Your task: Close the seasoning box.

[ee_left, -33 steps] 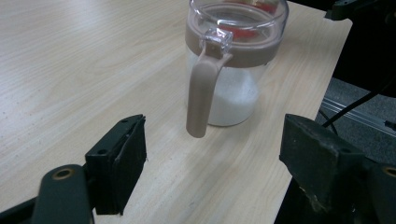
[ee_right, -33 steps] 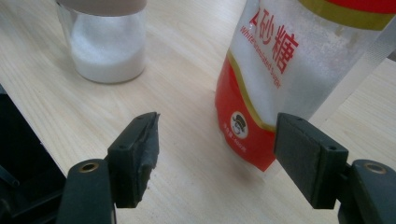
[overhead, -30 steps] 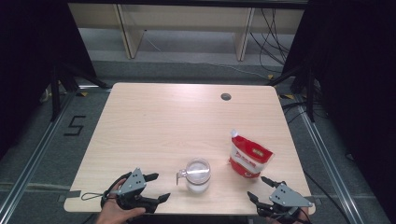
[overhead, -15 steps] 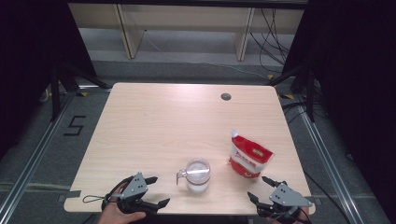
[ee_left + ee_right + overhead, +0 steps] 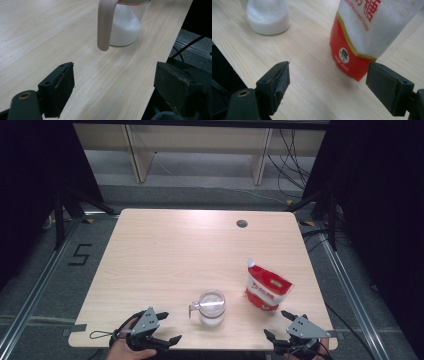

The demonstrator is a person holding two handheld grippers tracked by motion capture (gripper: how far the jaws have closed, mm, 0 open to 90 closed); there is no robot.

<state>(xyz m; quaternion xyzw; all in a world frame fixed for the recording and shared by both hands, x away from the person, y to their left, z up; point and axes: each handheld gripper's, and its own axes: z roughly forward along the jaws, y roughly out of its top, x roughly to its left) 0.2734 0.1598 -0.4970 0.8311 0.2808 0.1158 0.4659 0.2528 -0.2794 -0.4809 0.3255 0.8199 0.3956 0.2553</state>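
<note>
My right claw [image 5: 284, 326] had just been opening wide with nothing in it, my left claw [image 5: 164, 326] stayed open and empty, so the jar [image 5: 211, 307] and sugar bag [image 5: 266, 290] on the desk [image 5: 175, 250] waited ungrabbed.

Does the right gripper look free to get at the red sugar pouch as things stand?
Probably yes. The right gripper has its jaws open and empty, and bare table lies between them and the red sugar pouch; the jar stands off to the side.

Light wooden table [image 5: 165, 250], grey floor [image 5: 200, 175], dark curtains [image 5: 30, 180] flanking.
</note>
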